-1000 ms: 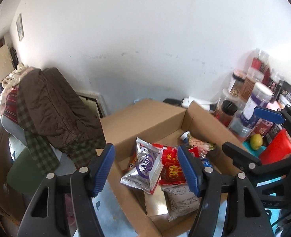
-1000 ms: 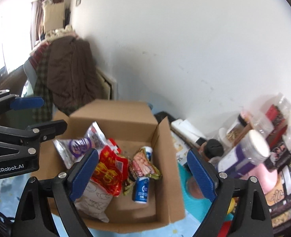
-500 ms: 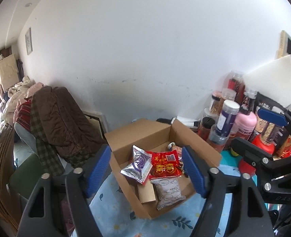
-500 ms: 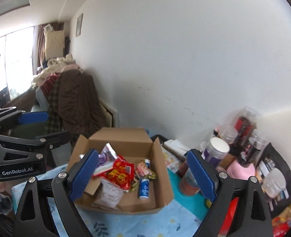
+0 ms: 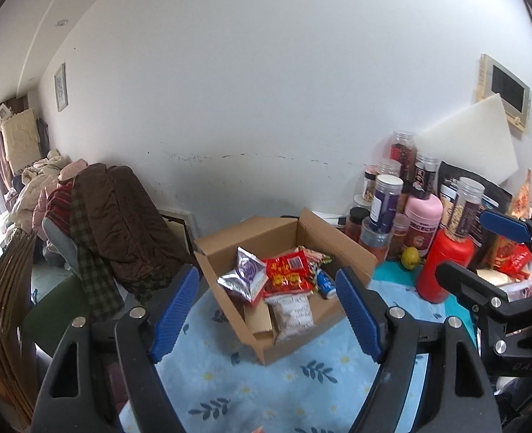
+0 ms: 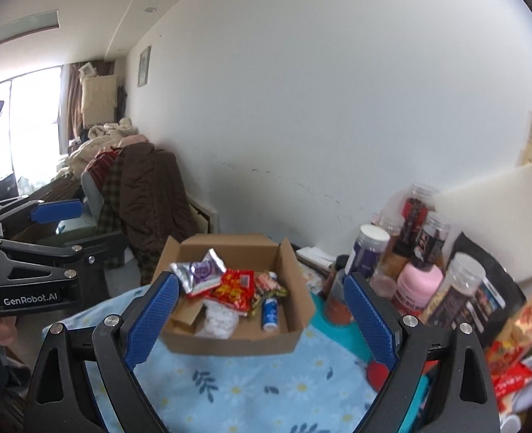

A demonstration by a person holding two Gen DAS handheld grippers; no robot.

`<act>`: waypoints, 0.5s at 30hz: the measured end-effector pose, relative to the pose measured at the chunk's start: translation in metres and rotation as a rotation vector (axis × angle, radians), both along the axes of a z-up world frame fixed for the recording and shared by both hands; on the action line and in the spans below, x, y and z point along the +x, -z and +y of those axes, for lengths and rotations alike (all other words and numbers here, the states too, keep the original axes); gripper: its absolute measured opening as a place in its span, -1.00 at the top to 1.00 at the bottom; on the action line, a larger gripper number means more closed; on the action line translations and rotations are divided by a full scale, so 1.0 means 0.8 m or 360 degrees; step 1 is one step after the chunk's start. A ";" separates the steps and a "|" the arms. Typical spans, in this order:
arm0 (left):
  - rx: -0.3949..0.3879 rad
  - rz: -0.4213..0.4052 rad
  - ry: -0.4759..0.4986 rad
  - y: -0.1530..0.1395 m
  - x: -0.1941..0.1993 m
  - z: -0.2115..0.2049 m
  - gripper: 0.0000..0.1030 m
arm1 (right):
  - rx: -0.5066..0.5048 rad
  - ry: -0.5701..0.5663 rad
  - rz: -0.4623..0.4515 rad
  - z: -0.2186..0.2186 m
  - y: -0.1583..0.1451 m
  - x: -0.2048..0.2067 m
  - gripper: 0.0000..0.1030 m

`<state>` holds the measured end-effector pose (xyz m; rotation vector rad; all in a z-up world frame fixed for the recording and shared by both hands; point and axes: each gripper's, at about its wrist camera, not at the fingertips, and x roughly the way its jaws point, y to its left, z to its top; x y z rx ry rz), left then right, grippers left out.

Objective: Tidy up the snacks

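From the left wrist, my left gripper (image 5: 267, 310) is empty, its jaws opening, nothing between them. The cardboard box (image 5: 352, 252) sits centre frame on the floral cloth (image 5: 302, 379), holding a crinkly silver packet (image 5: 244, 278) and a glossy red packet (image 5: 287, 276). I'd approach slowly and pinch foil edges.

From the right wrist, my right gripper (image 6: 260, 321) is spread wide, empty. Smooth cylindrical jars (image 6: 368, 252) crowd the right side.

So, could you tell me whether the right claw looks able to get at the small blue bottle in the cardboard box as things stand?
Probably yes. The right claw is open and empty, the cardboard box is open-topped, and the small blue bottle lies uncovered near the box's right wall, beside the red packet, not under it.
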<state>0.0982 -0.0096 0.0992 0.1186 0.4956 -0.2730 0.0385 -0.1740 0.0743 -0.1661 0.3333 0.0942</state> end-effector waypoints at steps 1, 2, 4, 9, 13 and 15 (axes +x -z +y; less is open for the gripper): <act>-0.0004 0.0002 0.0003 0.002 -0.005 0.000 -0.52 | 0.0004 0.0008 -0.0002 0.000 0.005 -0.007 -0.83; -0.0009 0.0005 0.0006 0.005 -0.011 0.001 -0.52 | 0.0006 0.0016 -0.0001 0.000 0.009 -0.012 -0.83; -0.0011 0.0004 0.0015 0.012 -0.026 0.001 -0.52 | 0.0011 0.0033 0.0010 0.001 0.020 -0.025 -0.83; -0.0006 0.0005 0.0015 0.032 -0.054 -0.001 -0.52 | 0.0029 0.0068 0.0047 0.001 0.049 -0.050 -0.83; -0.0014 0.0043 0.0010 0.049 -0.067 0.000 -0.52 | 0.0036 0.0085 0.0066 0.000 0.065 -0.062 -0.83; -0.0016 0.0054 0.0008 0.056 -0.073 -0.001 -0.52 | 0.0052 0.0095 0.0083 -0.002 0.072 -0.065 -0.83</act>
